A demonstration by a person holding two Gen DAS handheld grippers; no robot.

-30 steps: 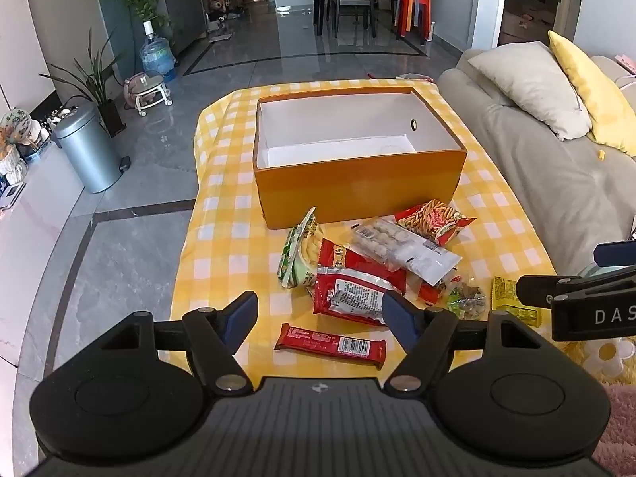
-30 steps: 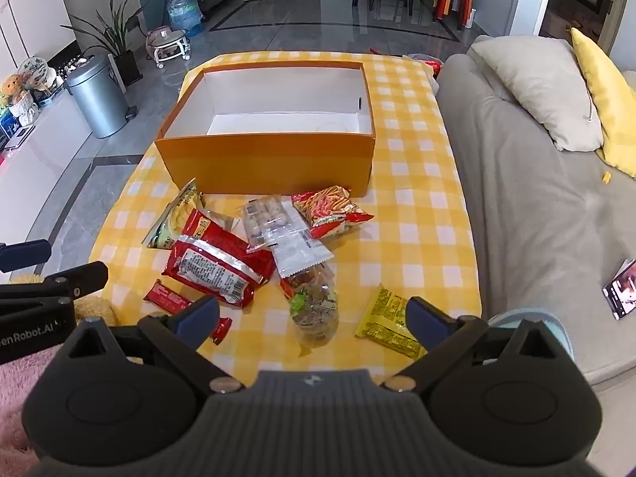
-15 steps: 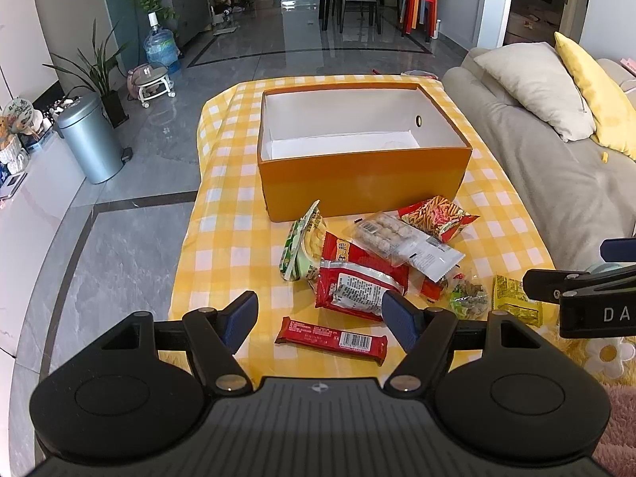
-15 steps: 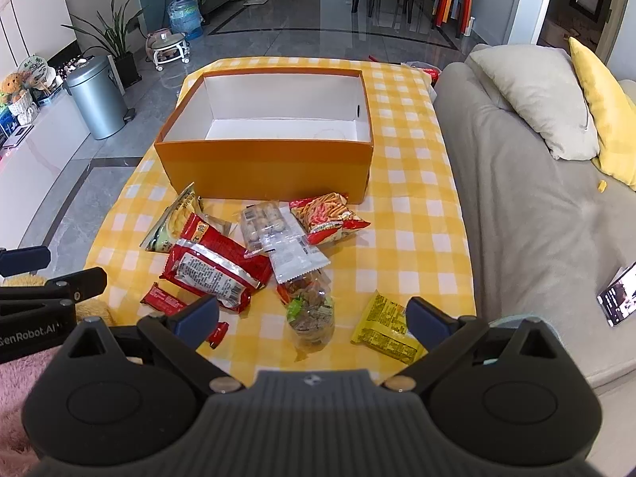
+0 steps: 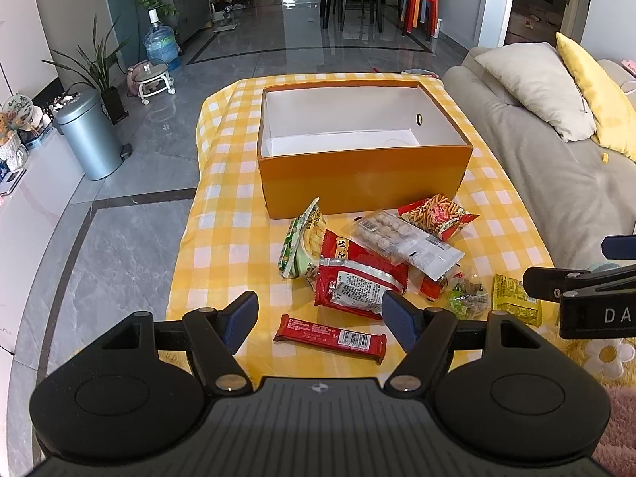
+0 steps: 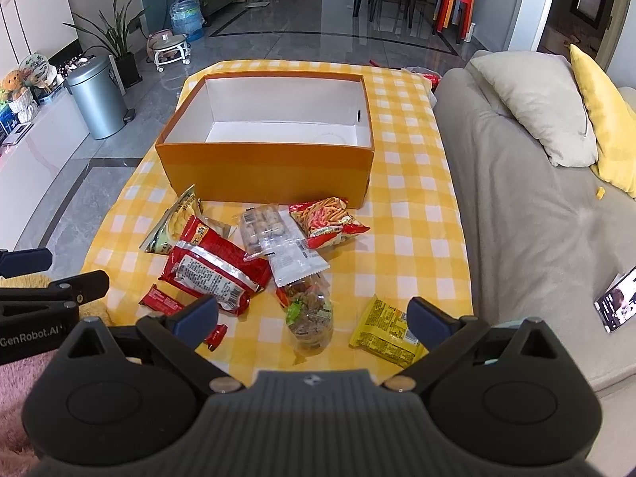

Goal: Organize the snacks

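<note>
Left gripper (image 5: 320,316): jaws wide apart, holding nothing, hovering over near table edge above the red bar.
Right gripper (image 6: 312,314): jaws wide apart, holding nothing, above the clear pack and yellow packet.
Box (image 5: 363,183): 1, orange outside, white inside, open top, no snacks in it, on far half of the table.
Snacks: 7 counted, all on the cloth in front of the box, none inside.
Red bar (image 5: 330,336): 1, lying flat, nearest the edge.
Big red bag (image 5: 357,278): 1, centre of pile.
Green-white bag (image 5: 302,240): 1, left of pile, partly under the red bag.
Clear ball-snack pack (image 5: 401,238): 1, overlapping the red bag.
Red-orange stick bag (image 5: 437,214): 1, just in front of the box.
Clear mixed pack (image 6: 310,314): 1, near edge.
Yellow packet (image 6: 387,332): 1, rightmost, apart from pile.
Table (image 5: 222,214): 1, yellow-white check cloth.
Sofa (image 6: 516,198): 1, right of table, 2 pillows.
</note>
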